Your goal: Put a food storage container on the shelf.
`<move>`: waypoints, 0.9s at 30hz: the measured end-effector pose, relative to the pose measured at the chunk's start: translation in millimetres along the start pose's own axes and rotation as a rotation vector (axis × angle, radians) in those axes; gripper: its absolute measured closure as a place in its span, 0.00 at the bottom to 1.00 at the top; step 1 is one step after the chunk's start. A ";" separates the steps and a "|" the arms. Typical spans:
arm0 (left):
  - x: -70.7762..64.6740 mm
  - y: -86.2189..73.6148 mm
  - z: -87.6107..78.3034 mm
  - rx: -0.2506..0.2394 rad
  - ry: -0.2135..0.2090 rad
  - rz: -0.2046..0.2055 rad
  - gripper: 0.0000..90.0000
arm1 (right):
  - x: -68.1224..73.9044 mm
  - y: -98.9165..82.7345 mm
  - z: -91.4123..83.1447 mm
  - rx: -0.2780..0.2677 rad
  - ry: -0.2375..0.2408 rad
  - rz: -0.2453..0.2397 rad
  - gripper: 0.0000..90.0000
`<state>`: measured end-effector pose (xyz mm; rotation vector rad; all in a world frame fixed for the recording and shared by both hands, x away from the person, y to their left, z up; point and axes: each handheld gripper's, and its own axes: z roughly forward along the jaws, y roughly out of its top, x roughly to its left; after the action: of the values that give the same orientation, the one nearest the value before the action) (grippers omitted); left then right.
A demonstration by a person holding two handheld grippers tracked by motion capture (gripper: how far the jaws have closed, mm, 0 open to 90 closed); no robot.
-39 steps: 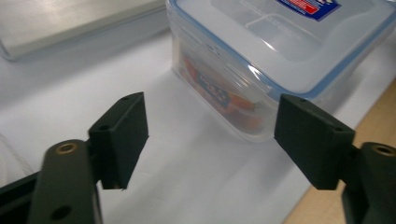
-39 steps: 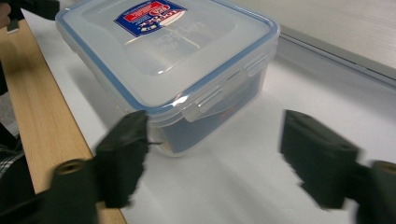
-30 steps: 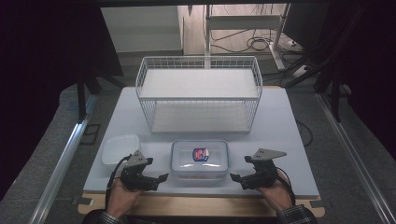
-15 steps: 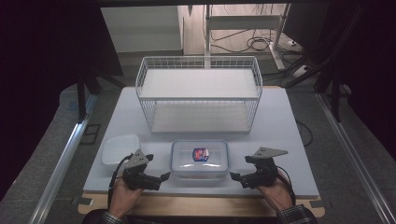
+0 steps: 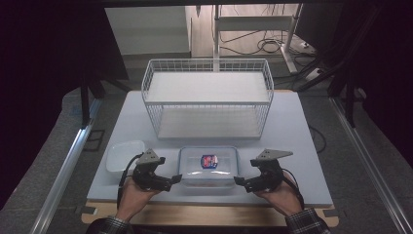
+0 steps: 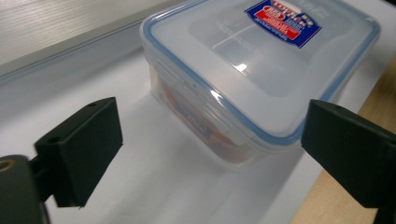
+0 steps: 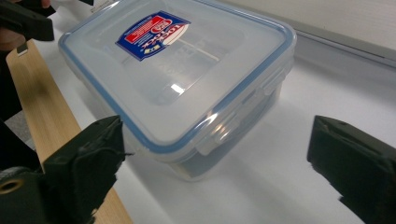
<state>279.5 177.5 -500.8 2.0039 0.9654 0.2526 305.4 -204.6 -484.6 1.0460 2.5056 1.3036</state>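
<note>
A clear plastic container (image 5: 208, 165) with a blue-rimmed lid and a red and blue label rests near the front edge of the white table top (image 5: 292, 126). My left gripper (image 5: 174, 179) sits at its left end, jaws open, with the container's corner (image 6: 261, 70) just ahead between them. At the right end my right gripper (image 5: 239, 181) is open too, its jaws set either side of the container's near corner (image 7: 177, 70). Neither gripper touches it. The left gripper's jaw (image 7: 23, 21) shows past the far side in the right gripper view.
A white wire basket (image 5: 207, 97) stands behind the container, taking up the middle and back of the table. A small white tub (image 5: 125, 155) lies left of the left gripper. A wooden strip (image 5: 209, 214) runs along the table's front edge.
My left gripper has shifted slightly right and forward toward the container. The right gripper has barely moved.
</note>
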 end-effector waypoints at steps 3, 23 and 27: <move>0.4 4.8 4.8 0.014 -0.006 -0.015 0.08 | -2.7 5.0 1.5 0.006 0.011 0.029 0.10; 14.4 17.2 48.5 0.097 -0.248 -0.191 0.00 | -19.1 17.3 39.7 0.102 0.166 0.148 0.07; 14.0 17.4 48.0 0.098 -0.245 -0.189 0.00 | -23.3 16.5 45.6 0.118 0.216 0.208 0.07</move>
<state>322.4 152.0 -518.3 1.9600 1.0162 -0.1432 350.0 -182.3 -504.6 1.2858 2.7222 1.4063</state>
